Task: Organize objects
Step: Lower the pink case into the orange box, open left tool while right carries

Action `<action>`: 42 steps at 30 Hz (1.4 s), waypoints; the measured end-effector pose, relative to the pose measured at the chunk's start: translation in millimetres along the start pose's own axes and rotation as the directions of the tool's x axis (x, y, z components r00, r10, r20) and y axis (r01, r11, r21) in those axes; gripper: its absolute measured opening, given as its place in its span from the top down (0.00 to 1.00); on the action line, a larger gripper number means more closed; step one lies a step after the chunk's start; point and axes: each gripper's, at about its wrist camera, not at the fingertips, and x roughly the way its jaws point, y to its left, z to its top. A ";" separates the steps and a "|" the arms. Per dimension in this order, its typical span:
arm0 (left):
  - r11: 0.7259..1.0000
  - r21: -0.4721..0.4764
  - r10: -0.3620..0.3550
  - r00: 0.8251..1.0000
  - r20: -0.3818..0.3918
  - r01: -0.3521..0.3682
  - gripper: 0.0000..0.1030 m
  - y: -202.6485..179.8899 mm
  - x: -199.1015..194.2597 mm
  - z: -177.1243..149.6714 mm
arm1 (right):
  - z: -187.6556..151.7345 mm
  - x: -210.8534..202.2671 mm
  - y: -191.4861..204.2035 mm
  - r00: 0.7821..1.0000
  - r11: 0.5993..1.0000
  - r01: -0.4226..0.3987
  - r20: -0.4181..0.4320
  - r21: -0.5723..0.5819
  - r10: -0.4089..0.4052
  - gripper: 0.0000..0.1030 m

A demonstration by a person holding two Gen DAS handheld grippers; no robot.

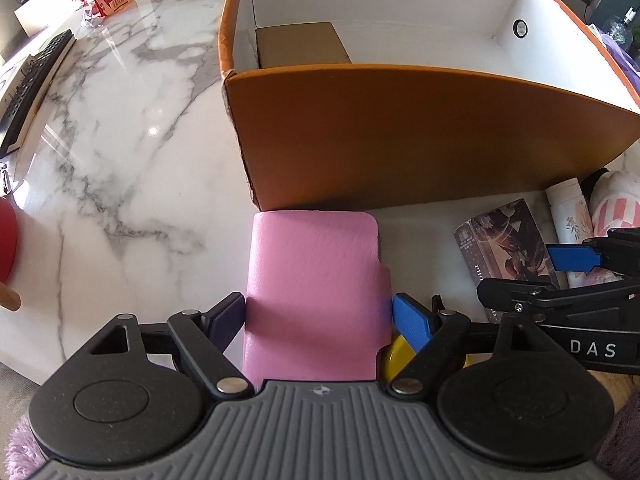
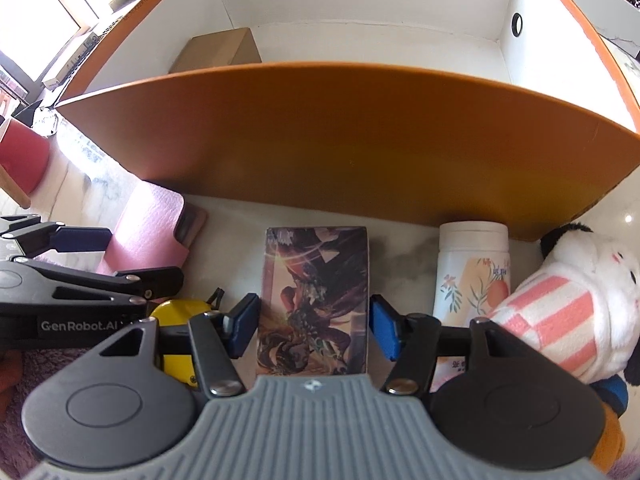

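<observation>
Your left jaws [image 1: 318, 312] wide, straddling flat pink leather wallet [image 1: 316, 280]; right jaws [image 2: 312, 328] half-open, bracketing dark illustrated card box [image 2: 316, 300], neither gripped. Pickup step: close, lift into orange cardboard box [image 1: 400, 140].

wallet [image 1: 316, 280]: pink; box [image 1: 420, 140]: orange, white inside; table [image 1: 120, 140]: grey-veined white marble; plush [image 2: 580, 312]: pink-striped white

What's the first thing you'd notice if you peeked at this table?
The big orange box with white insides fills the back of the table. In front of it lie a bright pink wallet on the left and a striped plush toy on the far right, beside a flowery white bottle.
</observation>
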 end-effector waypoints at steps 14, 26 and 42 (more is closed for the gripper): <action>0.994 -0.087 -0.060 0.994 0.092 0.068 0.13 13.7 -27.6 -15.0 | -8.4 -20.9 -7.3 0.999 1.000 -0.010 0.038 0.019 0.009 0.41; 0.991 -0.042 -0.111 0.962 0.250 0.125 0.15 -3.9 -93.6 -15.9 | -6.0 -75.0 -6.4 0.985 0.995 -0.092 0.148 0.029 0.087 0.41; 0.973 0.054 -0.228 0.912 0.342 0.223 0.15 -34.6 -152.0 53.3 | 33.8 -154.4 -26.7 0.936 0.994 -0.104 0.340 0.037 0.085 0.41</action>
